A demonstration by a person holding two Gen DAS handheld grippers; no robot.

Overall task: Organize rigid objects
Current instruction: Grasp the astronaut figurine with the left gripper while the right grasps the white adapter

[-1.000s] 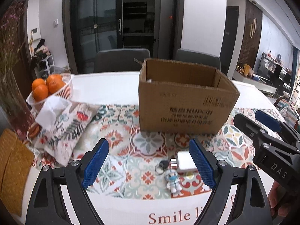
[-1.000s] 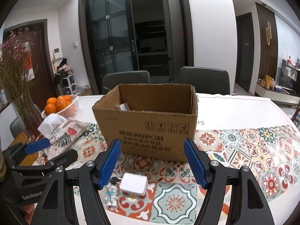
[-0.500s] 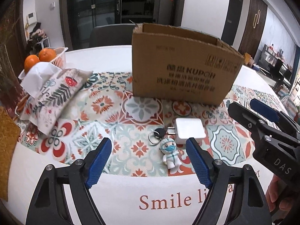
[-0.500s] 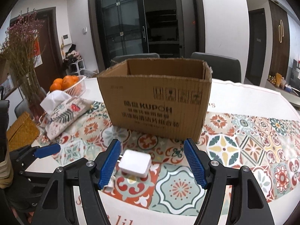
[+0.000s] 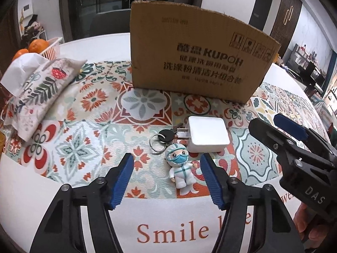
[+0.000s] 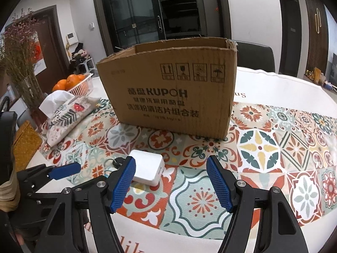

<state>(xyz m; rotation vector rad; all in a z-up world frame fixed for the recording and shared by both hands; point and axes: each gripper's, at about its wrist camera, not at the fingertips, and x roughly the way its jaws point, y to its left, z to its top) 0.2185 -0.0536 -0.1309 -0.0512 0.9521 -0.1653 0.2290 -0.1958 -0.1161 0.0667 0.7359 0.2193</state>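
The little toy figure point(image 5: 181, 169) looks light and hard, like smooth plastic. It may slip, so the best place to hold it is across its round middle, one pad on each side. A key ring point(image 5: 157, 143) and a black key point(image 5: 167, 135) lie at its head and seem to hang from it, so they would likely swing when it goes up. The white charger point(image 5: 207, 133) is a stiff block with flat sides. It should be easy to hold by two flat sides, away from its metal pins.

The figure wears a white suit, a blue mask and goggles, and lies on its back. The charger is square with round corners.

The left hand-held gripper point(image 5: 166, 180) has nothing in it. Its blue pads are closing, and the figure lies just ahead, between the two tips, not touched yet. The right hand-held gripper point(image 6: 170, 185) is half open and empty. The charger sits just in front of its left pad.

Both things rest on the flowery tabletop point(image 6: 261, 147). The brown cardboard box point(image 6: 179, 97) stands farther ahead of both grippers, open at the top.
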